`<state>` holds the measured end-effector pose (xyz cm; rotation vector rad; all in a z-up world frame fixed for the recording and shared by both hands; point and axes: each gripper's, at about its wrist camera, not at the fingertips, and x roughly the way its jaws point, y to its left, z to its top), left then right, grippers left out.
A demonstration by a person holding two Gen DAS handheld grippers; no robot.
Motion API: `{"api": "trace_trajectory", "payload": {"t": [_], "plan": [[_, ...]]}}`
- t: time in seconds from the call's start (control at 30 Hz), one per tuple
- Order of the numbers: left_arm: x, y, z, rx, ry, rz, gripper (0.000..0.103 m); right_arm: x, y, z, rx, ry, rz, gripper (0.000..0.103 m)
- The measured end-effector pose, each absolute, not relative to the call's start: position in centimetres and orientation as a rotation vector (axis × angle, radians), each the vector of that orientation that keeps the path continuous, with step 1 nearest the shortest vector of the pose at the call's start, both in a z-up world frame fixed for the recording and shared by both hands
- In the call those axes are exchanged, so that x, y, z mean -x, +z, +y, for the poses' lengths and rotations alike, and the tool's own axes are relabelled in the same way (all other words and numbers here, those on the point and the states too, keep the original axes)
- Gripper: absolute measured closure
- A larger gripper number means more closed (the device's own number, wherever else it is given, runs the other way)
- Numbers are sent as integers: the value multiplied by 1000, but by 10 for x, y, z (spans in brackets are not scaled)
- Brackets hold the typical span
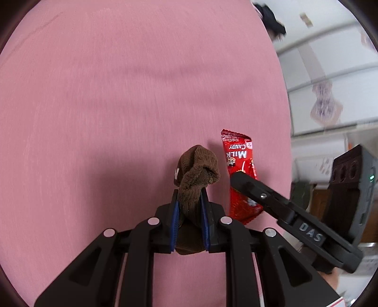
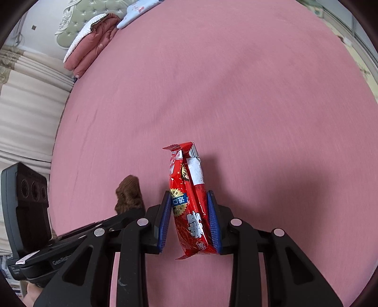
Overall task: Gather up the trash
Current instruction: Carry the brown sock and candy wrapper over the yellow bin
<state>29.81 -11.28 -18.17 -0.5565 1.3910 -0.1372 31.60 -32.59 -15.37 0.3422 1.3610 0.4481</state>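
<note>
My left gripper [image 1: 189, 197] is shut on a crumpled brown sock [image 1: 197, 170], which sticks up between its blue pads above the pink bedsheet [image 1: 118, 94]. My right gripper [image 2: 190, 199] is shut on a red milk candy wrapper [image 2: 189, 189], pinched upright between its blue pads. In the left wrist view the same red wrapper [image 1: 238, 153] hangs just right of the sock, held by the right gripper's black finger [image 1: 250, 186]. In the right wrist view the brown sock [image 2: 130, 196] shows to the left, with the left gripper's body [image 2: 26, 207] beside it.
The pink bedsheet [image 2: 212, 82] fills both views. A folded pink quilt [image 2: 92, 44] and a blue pillow [image 2: 137, 9] lie by the green headboard [image 2: 78, 21]. Beige curtains [image 2: 26, 106] hang left. A pale tiled floor with scattered items [image 1: 323, 104] lies past the bed's right edge.
</note>
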Motion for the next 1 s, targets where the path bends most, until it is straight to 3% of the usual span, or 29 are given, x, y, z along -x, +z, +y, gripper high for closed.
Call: {"api": "trace_trajectory", "payload": {"t": [0.5,0.77,1.0], "plan": [[-115,-144,-216,423,-335,1465,86,-130,-113,-419,-534,319,1362,74],[-76,-123,-284,323,-460,1495,86,-85,-96,-466,-654,193,1288,74],[-86,-117,-370,269,-541,1516,86,-67,-86,-541,-724,123,1211,74]]}}
